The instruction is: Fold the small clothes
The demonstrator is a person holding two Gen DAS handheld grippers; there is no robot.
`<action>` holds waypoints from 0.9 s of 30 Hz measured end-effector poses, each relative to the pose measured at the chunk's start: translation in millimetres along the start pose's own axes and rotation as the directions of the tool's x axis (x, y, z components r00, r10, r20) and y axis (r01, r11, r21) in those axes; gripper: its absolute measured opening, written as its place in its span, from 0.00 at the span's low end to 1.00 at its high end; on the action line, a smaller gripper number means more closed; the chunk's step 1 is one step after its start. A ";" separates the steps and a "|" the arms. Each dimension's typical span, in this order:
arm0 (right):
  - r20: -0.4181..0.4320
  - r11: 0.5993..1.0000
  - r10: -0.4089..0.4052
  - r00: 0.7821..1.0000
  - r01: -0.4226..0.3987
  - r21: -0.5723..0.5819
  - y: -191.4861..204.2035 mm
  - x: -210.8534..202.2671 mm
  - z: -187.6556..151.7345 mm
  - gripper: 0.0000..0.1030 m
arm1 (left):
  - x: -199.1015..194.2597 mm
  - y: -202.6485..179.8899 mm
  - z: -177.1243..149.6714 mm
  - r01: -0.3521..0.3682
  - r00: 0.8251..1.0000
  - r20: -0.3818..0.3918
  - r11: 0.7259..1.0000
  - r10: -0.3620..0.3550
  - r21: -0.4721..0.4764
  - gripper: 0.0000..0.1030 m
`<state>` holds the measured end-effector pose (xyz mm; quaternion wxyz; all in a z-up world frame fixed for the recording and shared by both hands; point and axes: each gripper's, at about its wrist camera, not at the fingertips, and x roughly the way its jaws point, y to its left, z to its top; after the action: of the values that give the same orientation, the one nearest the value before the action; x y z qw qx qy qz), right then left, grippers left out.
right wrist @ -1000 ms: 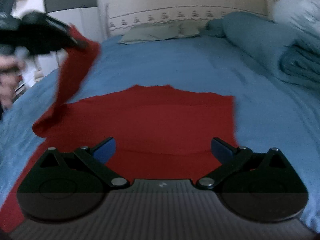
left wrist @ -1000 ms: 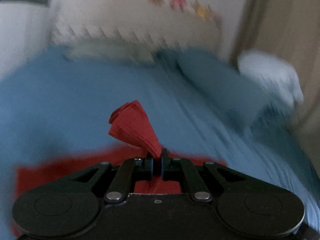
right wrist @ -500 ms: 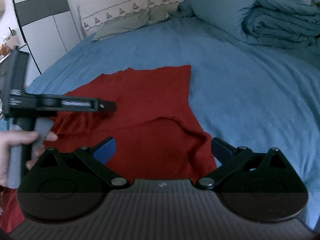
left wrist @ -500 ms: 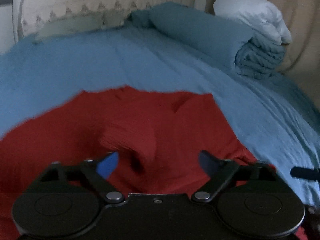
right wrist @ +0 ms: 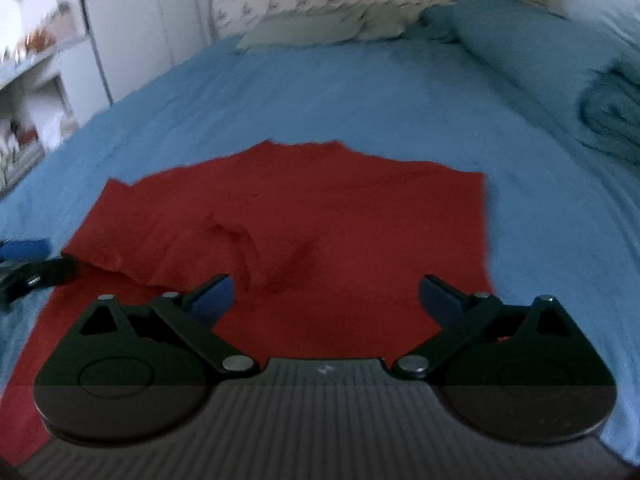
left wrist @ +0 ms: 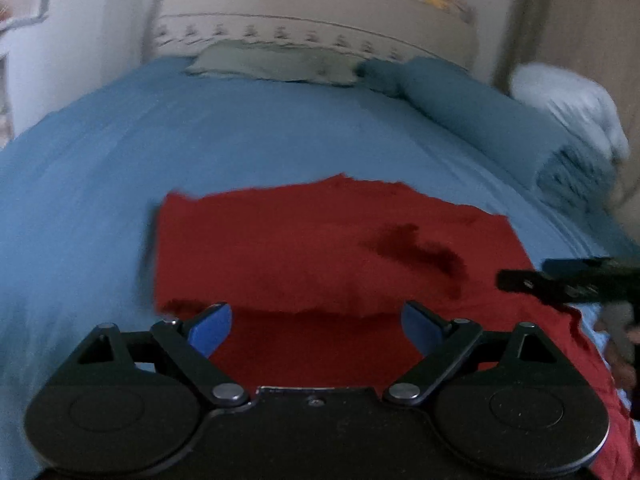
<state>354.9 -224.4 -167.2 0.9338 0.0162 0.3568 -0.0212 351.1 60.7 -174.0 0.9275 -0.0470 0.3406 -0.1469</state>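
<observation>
We see one red garment [left wrist: 320, 248] lying flat on the blue bedsheet [left wrist: 240, 136], its long axis running from 9 to 3 o'clock, a folded flap laid across its left part. One grey pillow [right wrist: 320, 26] sits at 12 o'clock by the headboard [left wrist: 312, 28]; one rolled blue duvet [right wrist: 560, 64] lies at 2 o'clock. Our left gripper [left wrist: 318, 326] and right gripper [right wrist: 326, 300] both gape wide above the garment, gripping nothing.

A blue bedsheet [right wrist: 360, 92] covers the bed; a rolled blue duvet [left wrist: 500, 128] and perhaps a grey-green pillow [left wrist: 272, 62] lie by the headboard [left wrist: 312, 20].
</observation>
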 end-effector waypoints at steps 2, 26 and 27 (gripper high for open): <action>-0.027 0.998 -0.009 1.000 0.007 -0.057 18.1 24.2 10.6 0.94 | 0.1 13.4 -12.2 0.001 1.000 -0.004 0.999 -0.001 -0.051 0.92; 0.064 0.856 0.113 0.992 -0.130 0.501 -40.7 54.6 -18.5 0.79 | 9.3 24.9 -20.8 0.063 0.997 -0.029 0.991 -0.067 -0.119 0.92; 0.071 0.833 0.101 0.992 -0.124 0.540 -42.5 54.3 -18.6 0.79 | 9.9 25.4 -21.5 0.064 0.997 -0.032 0.990 -0.068 -0.123 0.92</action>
<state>380.7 -267.5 -218.0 0.8974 0.3005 0.3160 -0.0668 350.5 82.1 -201.2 0.9112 -0.1120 0.3639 -0.1573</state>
